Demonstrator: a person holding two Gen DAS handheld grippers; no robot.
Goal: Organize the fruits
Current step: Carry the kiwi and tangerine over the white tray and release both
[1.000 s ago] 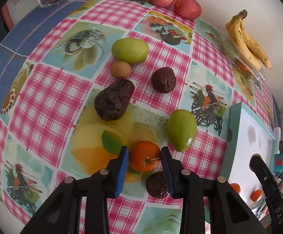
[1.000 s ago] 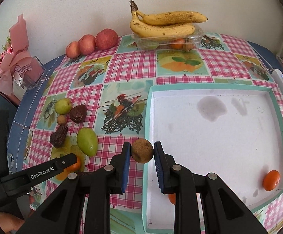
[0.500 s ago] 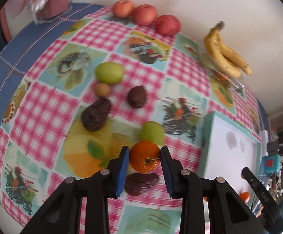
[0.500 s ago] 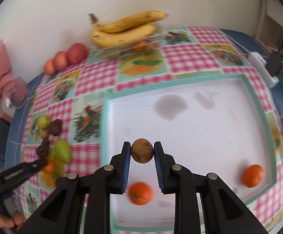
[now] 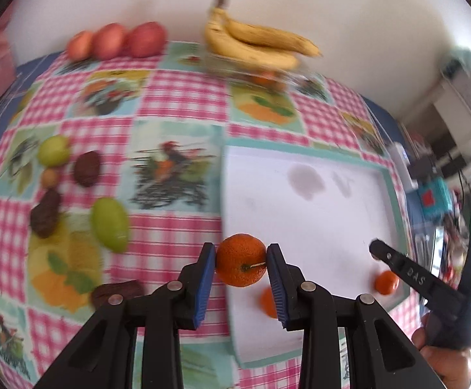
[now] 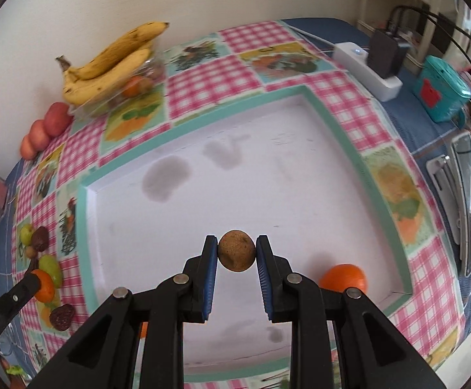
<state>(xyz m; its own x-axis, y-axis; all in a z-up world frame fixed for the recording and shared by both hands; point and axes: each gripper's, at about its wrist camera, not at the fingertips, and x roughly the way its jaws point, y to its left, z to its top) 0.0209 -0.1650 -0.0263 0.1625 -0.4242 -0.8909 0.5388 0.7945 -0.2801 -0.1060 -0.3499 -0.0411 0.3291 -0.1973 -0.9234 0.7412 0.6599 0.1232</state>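
Pink-checked tablecloth [image 5: 183, 97] with fruit pictures covers the table, set against a pale wall. At 12 o'clock in the left wrist view, a banana bunch [image 5: 254, 42] lies on a clear punnet, with three red apples [image 5: 115, 40] toward 11. A white tray with a teal rim [image 6: 348, 136] fills the middle of the right wrist view.

Left gripper [image 5: 241, 261] is clamped on a mandarin [image 5: 241, 259], held over the tray's near-left edge. Right gripper [image 6: 236, 256] pinches a small brown round fruit [image 6: 236, 254] above the tray floor. Two more mandarins lie in the tray; one [image 6: 344, 277] rests at 4 o'clock of the brown fruit.

Off the tray at 9 o'clock in the left view sit two green fruits [image 5: 109, 223], several dark wrinkled fruits [image 5: 45, 215] and a small tan one [image 5: 50, 177], loosely grouped.
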